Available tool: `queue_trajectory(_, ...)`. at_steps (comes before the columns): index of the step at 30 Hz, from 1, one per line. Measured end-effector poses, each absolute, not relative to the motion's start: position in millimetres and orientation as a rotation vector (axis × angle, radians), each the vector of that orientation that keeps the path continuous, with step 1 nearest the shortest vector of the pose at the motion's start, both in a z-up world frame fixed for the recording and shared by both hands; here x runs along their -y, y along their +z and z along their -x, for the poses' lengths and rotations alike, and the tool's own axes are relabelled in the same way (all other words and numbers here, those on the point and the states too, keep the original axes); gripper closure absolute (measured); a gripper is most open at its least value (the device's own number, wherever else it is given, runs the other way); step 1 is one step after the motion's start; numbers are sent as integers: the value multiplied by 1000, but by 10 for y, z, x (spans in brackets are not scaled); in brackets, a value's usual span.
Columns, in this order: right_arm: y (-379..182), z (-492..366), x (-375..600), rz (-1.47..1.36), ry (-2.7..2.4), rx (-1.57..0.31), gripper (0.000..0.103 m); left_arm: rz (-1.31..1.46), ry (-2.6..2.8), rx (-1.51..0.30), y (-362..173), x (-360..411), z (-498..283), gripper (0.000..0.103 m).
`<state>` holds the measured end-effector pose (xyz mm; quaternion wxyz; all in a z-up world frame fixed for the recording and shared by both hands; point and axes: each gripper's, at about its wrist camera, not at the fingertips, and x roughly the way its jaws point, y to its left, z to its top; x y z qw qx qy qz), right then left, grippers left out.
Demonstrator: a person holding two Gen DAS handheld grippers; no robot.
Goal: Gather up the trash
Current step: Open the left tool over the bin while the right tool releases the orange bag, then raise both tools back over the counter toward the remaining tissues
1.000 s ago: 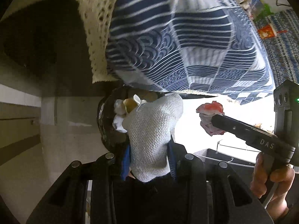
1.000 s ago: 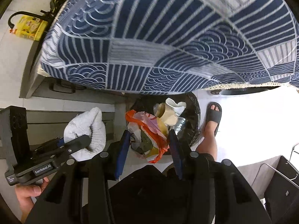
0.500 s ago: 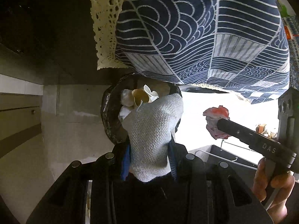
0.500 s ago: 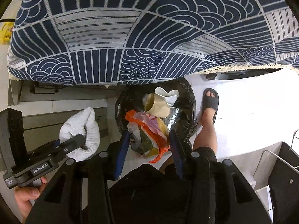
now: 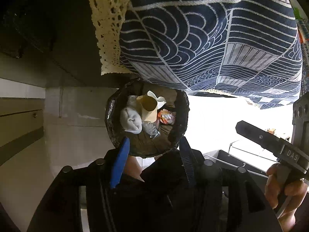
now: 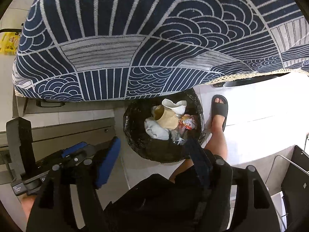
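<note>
Both jaws just opened, empty; knitted sock (image 5: 130, 120), crinkly wrapper (image 6: 188, 122) perhaps foil, in bin (image 5: 180, 116)

One round bin lined with black plastic (image 6: 135, 141), centre of the frame, holds one white knitted sock (image 6: 155, 129), one brown paper cup (image 6: 167, 118), one crumpled white paper piece (image 6: 174, 105) and one orange-red plastic wrapper (image 6: 188, 122). One dark grey slide sandal (image 6: 219, 108) at right; one navy wave-patterned cloth (image 6: 154, 38) above.
</note>
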<state>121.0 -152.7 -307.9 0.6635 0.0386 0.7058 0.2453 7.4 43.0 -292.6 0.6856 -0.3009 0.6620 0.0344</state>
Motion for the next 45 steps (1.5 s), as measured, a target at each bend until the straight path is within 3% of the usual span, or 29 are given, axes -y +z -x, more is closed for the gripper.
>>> queue_trajectory(1, -3065, -1209, 1529, -87, 555, -1593, 31, 670, 82, -1479, -2907, -432, -75, 38)
queue_trajectory(9, -2877, -1187, 1581, -103, 554, -1564, 28, 662, 80, -1446, -2715, -476, -58, 37)
queue_trajectory(11, -2773, -1184, 1596, -112, 560, -1546, 28, 659, 88, -1419, -2603, -502, -53, 28)
queue_trajectory(16, -2439, -1160, 1621, -126, 603, -1475, 26, 660, 89, -1343, -2288, -547, -60, 22)
queue_trajectory(19, -2232, -1152, 1637, -139, 622, -1424, 14, 653, 83, -1288, -2058, -560, -73, 13)
queue_trajectory(24, -1868, -1162, 1687, -137, 647, -1345, 10, 626, 66, -1204, -1656, -560, -101, 7)
queue_trajectory(28, -1532, -1219, 1783, -160, 661, -1262, 5, 577, 46, -1158, -1397, -513, -159, 7)
queue_trajectory(45, -650, -1848, 2164, -174, 691, -1015, 5, 425, 8, -969, -424, -273, -678, 7)
